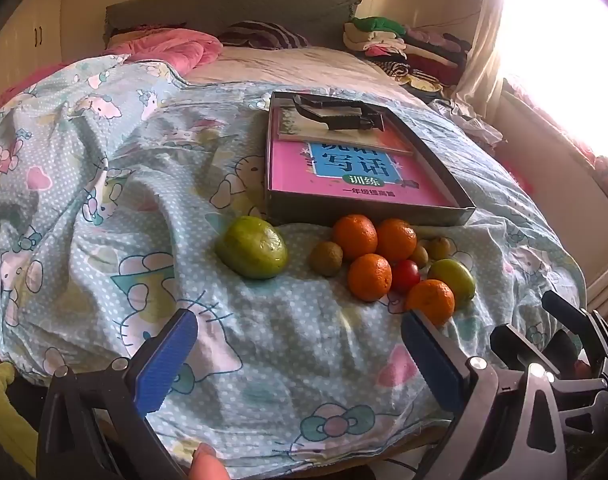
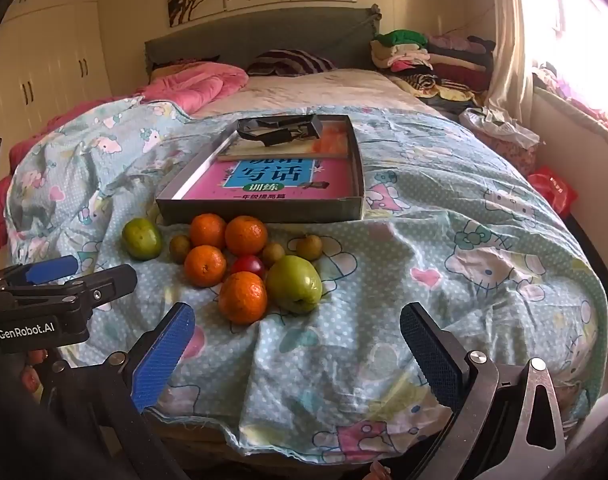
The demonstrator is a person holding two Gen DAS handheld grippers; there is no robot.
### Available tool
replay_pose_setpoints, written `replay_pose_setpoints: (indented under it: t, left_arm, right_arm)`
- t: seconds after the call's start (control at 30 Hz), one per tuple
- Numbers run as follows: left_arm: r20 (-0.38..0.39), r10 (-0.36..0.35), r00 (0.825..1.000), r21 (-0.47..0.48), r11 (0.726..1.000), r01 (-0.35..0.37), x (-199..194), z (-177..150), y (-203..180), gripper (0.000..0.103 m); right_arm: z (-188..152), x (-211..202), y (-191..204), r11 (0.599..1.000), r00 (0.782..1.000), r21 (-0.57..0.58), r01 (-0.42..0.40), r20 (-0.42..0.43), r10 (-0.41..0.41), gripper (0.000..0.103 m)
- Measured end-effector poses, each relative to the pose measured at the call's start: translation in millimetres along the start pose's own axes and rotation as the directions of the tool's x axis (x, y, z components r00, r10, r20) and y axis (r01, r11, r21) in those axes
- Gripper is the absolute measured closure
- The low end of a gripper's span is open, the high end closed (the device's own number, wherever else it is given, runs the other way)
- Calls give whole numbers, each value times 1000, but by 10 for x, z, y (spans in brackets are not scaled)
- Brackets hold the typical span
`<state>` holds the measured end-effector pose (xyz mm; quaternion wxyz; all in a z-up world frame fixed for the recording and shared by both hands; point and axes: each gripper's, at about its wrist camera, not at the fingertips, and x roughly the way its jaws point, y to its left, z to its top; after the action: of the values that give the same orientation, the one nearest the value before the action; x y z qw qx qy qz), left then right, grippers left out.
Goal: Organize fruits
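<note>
A pile of fruit lies on the bed in front of a shallow grey tray (image 1: 367, 212) (image 2: 260, 210). It has several oranges (image 1: 369, 276) (image 2: 243, 297), two green fruits (image 1: 252, 247) (image 2: 295, 283), small brown fruits (image 1: 325, 258) (image 2: 308, 247) and a red tomato (image 1: 405, 275) (image 2: 248, 266). My left gripper (image 1: 300, 356) is open and empty, near the bed's front edge below the fruit. My right gripper (image 2: 296, 352) is open and empty, just below the nearest orange and green fruit. Each gripper shows at the edge of the other's view.
The tray holds a pink book (image 1: 355, 172) (image 2: 264, 182) and a black tool (image 1: 339, 114) (image 2: 280, 128). The bed has a light blue cartoon-print cover (image 1: 104, 200) (image 2: 463, 240). Folded clothes (image 2: 431, 60) are stacked at the back right. A window is on the right.
</note>
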<state>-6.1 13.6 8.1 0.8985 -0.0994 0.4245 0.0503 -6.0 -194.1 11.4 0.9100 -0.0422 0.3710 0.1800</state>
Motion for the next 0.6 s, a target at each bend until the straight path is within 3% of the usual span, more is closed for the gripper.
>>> replay_pose_setpoints:
  t: [0.6]
  left_arm:
    - [5, -5, 1000, 9, 1000, 5, -31, -29, -40, 0]
  right_arm:
    - [-1, -11, 8, 1000, 1000, 6, 2, 0, -2, 0]
